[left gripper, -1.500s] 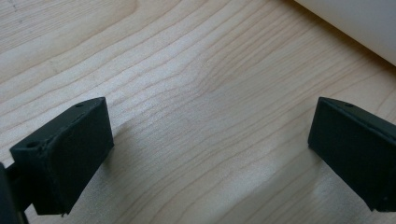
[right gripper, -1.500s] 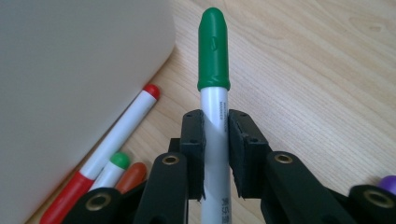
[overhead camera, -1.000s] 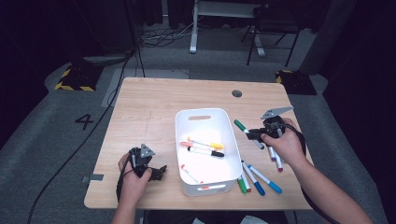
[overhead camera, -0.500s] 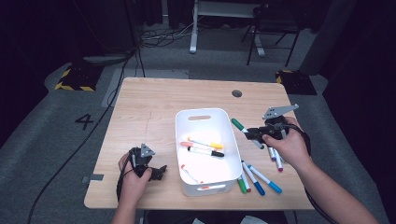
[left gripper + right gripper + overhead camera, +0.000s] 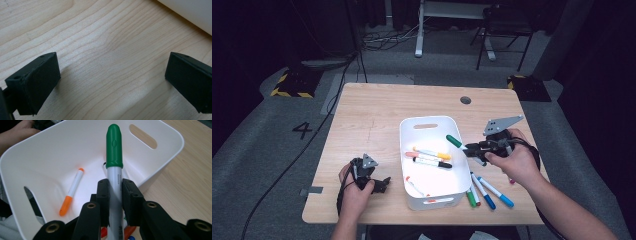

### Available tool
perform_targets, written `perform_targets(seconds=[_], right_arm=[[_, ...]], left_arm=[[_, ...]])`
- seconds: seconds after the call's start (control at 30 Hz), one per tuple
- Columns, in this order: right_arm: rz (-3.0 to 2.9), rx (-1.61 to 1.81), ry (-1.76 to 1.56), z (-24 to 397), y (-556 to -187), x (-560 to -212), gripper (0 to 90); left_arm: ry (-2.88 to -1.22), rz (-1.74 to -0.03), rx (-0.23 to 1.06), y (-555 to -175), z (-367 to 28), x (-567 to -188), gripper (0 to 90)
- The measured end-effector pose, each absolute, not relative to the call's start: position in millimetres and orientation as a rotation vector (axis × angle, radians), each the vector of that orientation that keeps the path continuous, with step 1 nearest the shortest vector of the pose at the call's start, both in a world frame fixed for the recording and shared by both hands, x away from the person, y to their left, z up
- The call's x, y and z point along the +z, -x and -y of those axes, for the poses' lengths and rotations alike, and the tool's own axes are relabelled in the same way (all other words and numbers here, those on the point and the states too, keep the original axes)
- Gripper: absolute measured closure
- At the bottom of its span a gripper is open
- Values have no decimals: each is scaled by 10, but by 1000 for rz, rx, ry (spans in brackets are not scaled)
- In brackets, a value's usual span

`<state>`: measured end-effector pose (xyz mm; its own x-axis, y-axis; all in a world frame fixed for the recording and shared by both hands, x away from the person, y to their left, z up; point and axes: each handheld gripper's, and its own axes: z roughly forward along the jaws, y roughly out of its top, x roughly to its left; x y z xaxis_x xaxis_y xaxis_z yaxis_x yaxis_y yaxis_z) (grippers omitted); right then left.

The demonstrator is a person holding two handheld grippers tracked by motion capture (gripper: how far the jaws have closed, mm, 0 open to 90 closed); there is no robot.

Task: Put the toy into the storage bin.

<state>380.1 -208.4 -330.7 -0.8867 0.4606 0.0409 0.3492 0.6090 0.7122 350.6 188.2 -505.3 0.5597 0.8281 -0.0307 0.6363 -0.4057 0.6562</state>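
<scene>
Over the white bin's [image 5: 406,150] right rim we carry the green-capped marker [image 5: 114,157] pinched in the right gripper [image 5: 473,149], left gripper [image 5: 110,82] spread idle on the table [image 5: 362,115], so next we probably reach farther inward and release.

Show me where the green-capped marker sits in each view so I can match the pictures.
High view: the green-capped marker is right of centre, held by the right gripper, its cap over the right rim of the white bin.
Right gripper view: centre, upright between the jaws, cap at the top, over the bin.
Left gripper view: not in it; bare wood and a bin corner.
Shared landmark: the white bin.
</scene>
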Motion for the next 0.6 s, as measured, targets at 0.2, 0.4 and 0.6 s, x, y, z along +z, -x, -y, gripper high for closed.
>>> perform_targets(seconds=[0.2,0.4,0.6], right_arm=[[-2728,1138,-618,1919,-3696,-3294,771],[-2760,1127,-586,1780,-3629,-3293,772],[-2807,1122,-535,1640,-3548,-3327,771]], left_arm=[[-2171,-1169,400,-3506,-1882,-5053,1],[-2171,-1169,399,-3506,-1882,-5053,1],[-2171,-1169,399,-3506,-1882,-5054,1]])
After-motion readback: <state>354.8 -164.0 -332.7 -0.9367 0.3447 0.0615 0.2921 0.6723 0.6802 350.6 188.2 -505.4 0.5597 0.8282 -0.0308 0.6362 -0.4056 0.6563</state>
